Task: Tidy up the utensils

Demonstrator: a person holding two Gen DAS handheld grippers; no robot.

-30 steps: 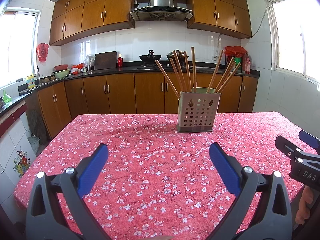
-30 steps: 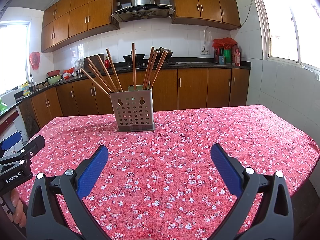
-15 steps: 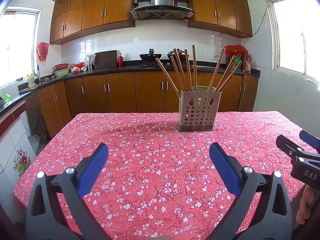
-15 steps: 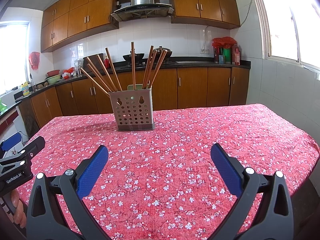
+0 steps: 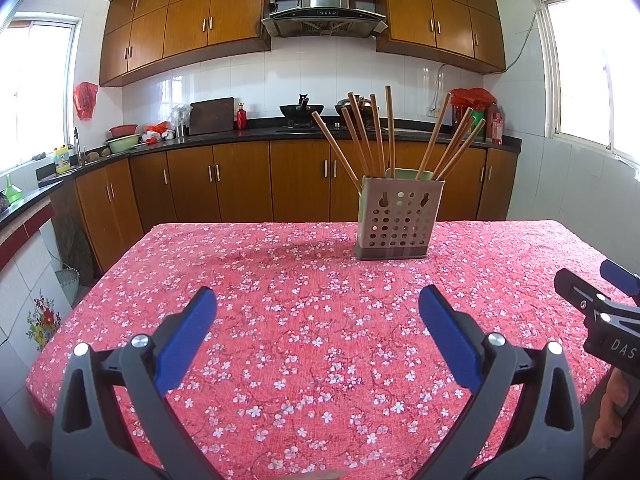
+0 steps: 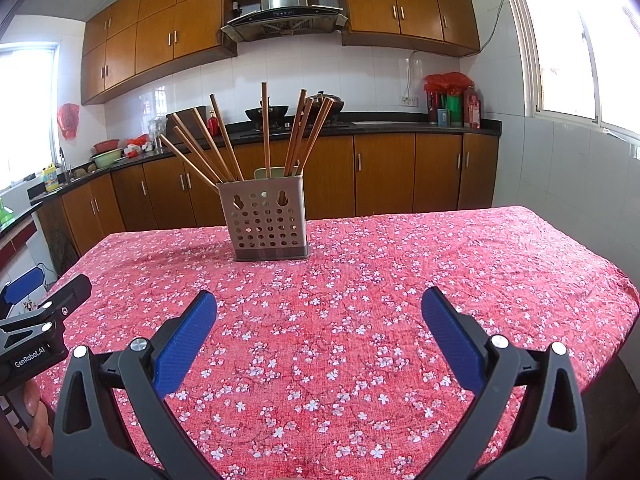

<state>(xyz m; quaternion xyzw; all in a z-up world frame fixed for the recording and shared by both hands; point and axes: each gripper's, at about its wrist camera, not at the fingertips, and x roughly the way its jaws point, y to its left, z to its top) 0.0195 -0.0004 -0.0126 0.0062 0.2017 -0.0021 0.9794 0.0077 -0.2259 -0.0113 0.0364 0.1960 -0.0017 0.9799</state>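
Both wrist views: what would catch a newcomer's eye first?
The perforated utensil holder, bristling with wooden chopsticks, stands alone toward the far side of the red floral tablecloth. Up close, the left hand-held gripper and right hand-held gripper both gape open and empty above the cloth.

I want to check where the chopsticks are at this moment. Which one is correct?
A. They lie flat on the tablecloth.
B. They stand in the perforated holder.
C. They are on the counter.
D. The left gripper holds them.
B: the chopsticks stand leaning inside the perforated holder on the table.
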